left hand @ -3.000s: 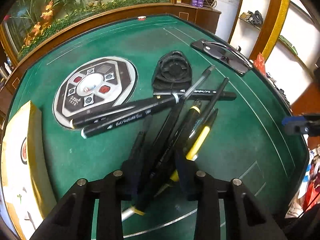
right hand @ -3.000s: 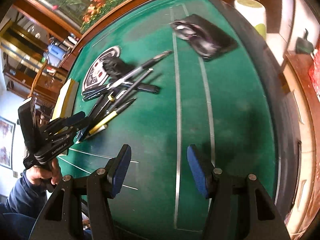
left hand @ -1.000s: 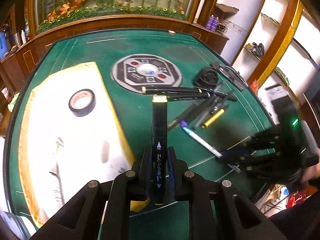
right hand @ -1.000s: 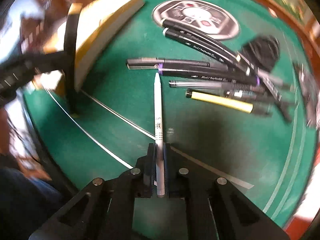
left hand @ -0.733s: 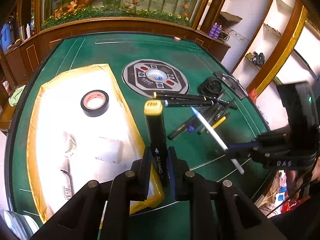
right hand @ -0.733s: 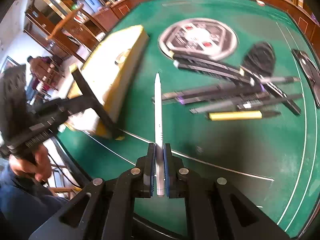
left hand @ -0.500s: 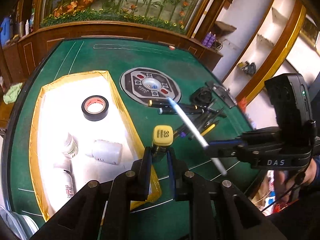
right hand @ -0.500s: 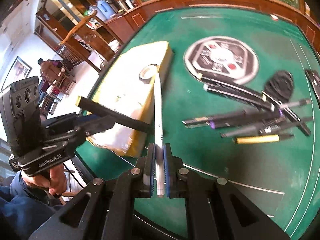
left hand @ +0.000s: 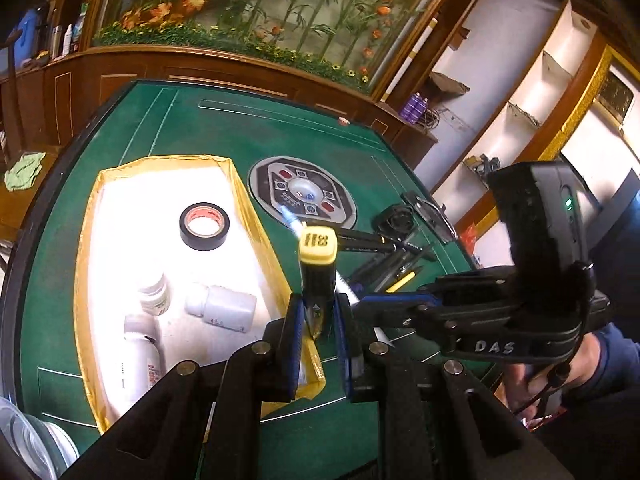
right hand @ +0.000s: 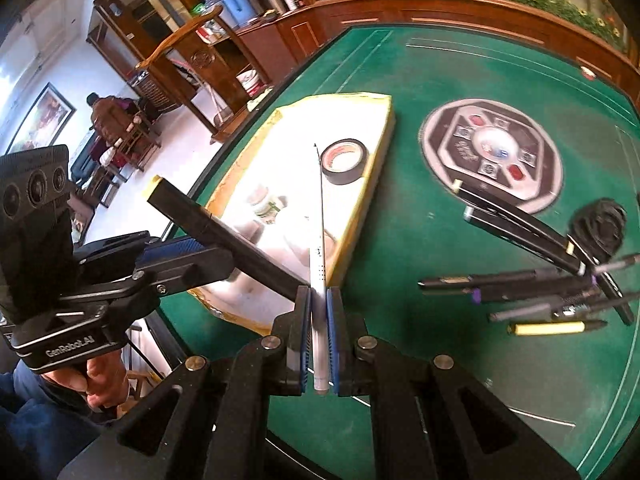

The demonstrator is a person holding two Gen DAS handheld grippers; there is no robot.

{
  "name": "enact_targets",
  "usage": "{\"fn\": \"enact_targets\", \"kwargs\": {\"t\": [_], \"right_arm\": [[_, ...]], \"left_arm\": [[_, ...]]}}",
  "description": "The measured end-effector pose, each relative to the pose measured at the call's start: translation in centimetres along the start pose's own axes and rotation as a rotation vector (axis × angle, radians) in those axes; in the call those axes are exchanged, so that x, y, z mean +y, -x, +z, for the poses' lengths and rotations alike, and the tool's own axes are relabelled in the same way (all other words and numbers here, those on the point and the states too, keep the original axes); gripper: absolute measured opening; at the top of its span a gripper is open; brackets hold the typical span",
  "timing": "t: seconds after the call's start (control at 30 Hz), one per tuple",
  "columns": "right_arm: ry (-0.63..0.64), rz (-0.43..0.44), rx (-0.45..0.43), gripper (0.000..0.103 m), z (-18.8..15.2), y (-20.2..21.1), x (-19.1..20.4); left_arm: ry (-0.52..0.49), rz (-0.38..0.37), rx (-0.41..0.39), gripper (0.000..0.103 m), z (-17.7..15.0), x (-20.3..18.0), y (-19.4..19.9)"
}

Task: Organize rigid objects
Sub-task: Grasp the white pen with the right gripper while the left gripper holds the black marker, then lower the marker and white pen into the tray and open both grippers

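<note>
While the green surface (left hand: 224, 128) and yellow-rimmed box (left hand: 90, 216) lie ahead of each claw, carry both over the rim before releasing: left claw (left hand: 316, 320) clamped on the black marker (left hand: 318, 276), right claw (right hand: 319, 340) clamped on the white pen (right hand: 319, 276).

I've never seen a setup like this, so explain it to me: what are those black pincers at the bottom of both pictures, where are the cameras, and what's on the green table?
No robot: a person holds a two-finger gripper in each hand, and a fisheye camera on each looks along its fingers. In the left view, the left gripper is shut on a black marker with a yellow cap. In the right view, the right gripper is shut on a slim white pen. On the green table lie a yellow-edged tray holding a tape roll and white bottles, a round control panel, and a pile of pens.
</note>
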State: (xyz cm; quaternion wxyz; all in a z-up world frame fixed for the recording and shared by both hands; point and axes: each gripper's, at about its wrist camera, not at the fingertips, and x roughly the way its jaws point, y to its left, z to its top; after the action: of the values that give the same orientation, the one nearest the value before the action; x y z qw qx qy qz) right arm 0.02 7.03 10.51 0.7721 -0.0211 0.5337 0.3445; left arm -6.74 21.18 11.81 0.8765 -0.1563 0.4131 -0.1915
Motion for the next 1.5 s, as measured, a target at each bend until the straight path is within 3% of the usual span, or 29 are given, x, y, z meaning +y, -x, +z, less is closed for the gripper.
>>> {"fn": "enact_targets", "kwargs": {"t": [0.27,0.5,1.0,1.13,1.23,1.37,1.5], "right_arm": [[0.040,0.033,0.023,0.007,1.9,-2.5,1.9],[0.027,0.033,0.077,0.007,3.1,-6.2,2.4],[-0.052,0.058,0.139,0.007,2.7,-9.7,1.7],[-0.042,0.060,0.138,0.008,2.5,-9.4,1.9],[-0.035,0.072,0.129,0.017,2.4,-8.6,2.0],[-0.010,0.069,0.049,0.018,1.9,-5.5,1.6],[-0.065,0.045,-0.021,0.026,1.0,-2.2,-1.1]], "left_arm": [[0.041,0.056,0.029,0.015,0.7,2.3,0.9],[0.127,0.128,0.089,0.015,0.9,5.5,-1.8],[0.233,0.159,0.133,0.015,2.1,9.2,-5.9],[0.252,0.161,0.137,0.015,1.6,9.3,-6.1],[0.250,0.160,0.128,0.016,1.5,8.8,-5.7],[0.210,0.146,0.092,0.038,1.7,7.3,-4.7],[0.142,0.116,0.072,0.040,2.4,4.2,-4.6]]}}
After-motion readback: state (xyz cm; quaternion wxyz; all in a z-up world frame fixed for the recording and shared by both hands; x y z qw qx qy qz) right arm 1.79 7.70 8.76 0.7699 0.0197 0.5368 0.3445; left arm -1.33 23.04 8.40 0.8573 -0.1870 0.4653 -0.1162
